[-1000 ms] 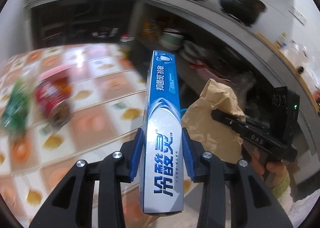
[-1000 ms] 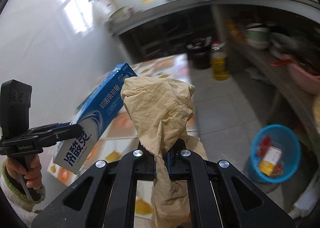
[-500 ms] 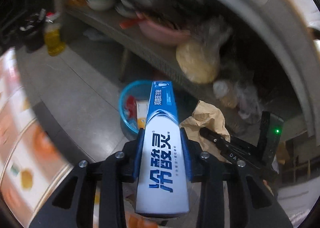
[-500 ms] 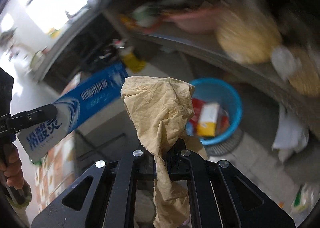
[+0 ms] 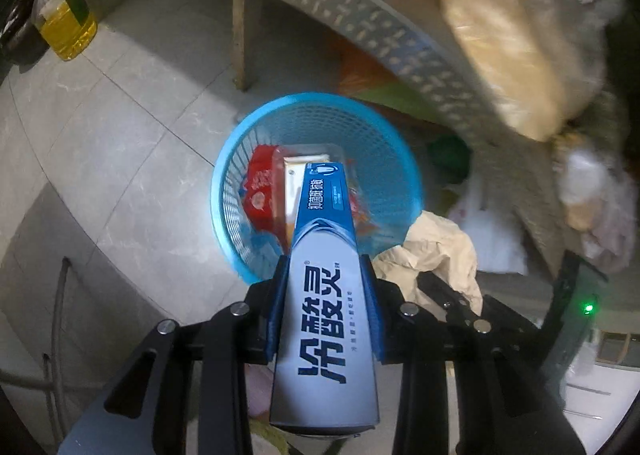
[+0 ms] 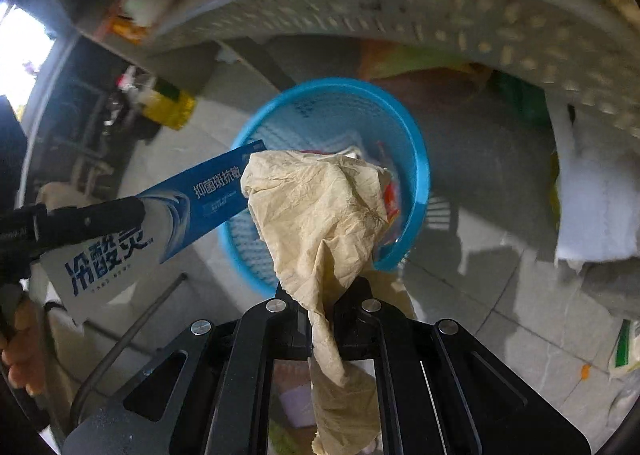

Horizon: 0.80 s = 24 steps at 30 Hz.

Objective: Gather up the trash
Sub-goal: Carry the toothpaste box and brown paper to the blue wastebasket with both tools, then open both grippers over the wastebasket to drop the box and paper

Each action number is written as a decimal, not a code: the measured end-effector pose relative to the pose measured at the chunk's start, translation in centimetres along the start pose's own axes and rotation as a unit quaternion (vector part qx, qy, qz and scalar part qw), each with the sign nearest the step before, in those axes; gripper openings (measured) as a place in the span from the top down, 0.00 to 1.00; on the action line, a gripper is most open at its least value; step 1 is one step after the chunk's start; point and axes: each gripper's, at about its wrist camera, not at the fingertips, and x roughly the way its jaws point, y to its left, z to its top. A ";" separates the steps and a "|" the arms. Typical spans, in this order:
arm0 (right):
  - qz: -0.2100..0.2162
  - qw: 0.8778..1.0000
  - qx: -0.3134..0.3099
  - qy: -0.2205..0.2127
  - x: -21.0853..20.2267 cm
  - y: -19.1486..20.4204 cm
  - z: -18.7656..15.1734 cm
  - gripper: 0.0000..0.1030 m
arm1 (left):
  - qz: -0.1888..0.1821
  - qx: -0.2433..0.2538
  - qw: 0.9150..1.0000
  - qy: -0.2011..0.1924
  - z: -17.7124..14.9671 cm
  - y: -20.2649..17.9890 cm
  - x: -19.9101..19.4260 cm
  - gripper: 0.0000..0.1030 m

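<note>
Above the blue basket (image 5: 316, 183) hang both grippers, each with a piece of trash. A second ago they pointed out across the kitchen, at the patterned table and the counter. Now they have swung over and tipped down, so the basket sits right under them on the grey floor.

The left gripper (image 5: 325, 307) pinches a long toothpaste box (image 5: 326, 295) between its blue pads. The box's far end sticks out over the middle of the basket, above the red wrapper (image 5: 260, 191) and the flat packet already lying inside.

The right gripper (image 6: 322, 299) has its fingers pressed nearly together on a crumpled brown paper (image 6: 320, 215). The paper bunches up over the near side of the basket, close beside the box, and a tail of it hangs down behind the fingers.

A bottle of yellow oil (image 5: 66, 25) stands well away from the basket, and a shelf with holes (image 5: 360, 23) reaches over the basket's far side.

I think the carrying is done. What is left is to let go, so both pieces drop in. The box is long, so it could catch on the basket's rim and tip out.
</note>
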 end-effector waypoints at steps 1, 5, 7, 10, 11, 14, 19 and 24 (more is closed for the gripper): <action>-0.007 1.000 0.002 0.002 0.7 0.1 0.5 0.94 | 0.007 0.004 1.000 0.000 0.7 -0.2 1.2 0.69; -0.037 0.999 -0.001 0.009 4.3 1.0 2.7 0.94 | 0.024 0.008 1.000 -0.008 2.0 -0.2 3.5 0.68; -0.057 0.998 -0.005 0.004 5.7 1.4 3.5 0.94 | 0.032 0.013 0.999 -0.014 2.2 0.0 4.1 0.68; -0.058 0.998 -0.005 0.001 6.5 1.7 4.3 0.89 | 0.039 0.010 0.999 -0.019 2.8 0.3 5.1 0.68; -0.062 0.998 -0.005 -0.004 6.5 1.6 4.4 0.87 | 0.038 0.007 0.999 -0.022 2.9 0.5 5.3 0.68; -0.068 0.998 -0.005 -0.013 6.7 1.6 4.6 0.62 | 0.042 0.013 0.998 -0.033 3.0 0.6 5.0 0.60; -0.080 0.996 -0.027 -0.021 5.8 1.6 4.1 0.42 | 0.031 0.026 0.997 -0.063 2.9 0.2 2.1 0.55; -0.063 0.997 -0.027 -0.045 2.6 1.2 2.7 0.42 | 0.008 0.018 0.995 -0.094 2.3 0.2 -2.9 0.54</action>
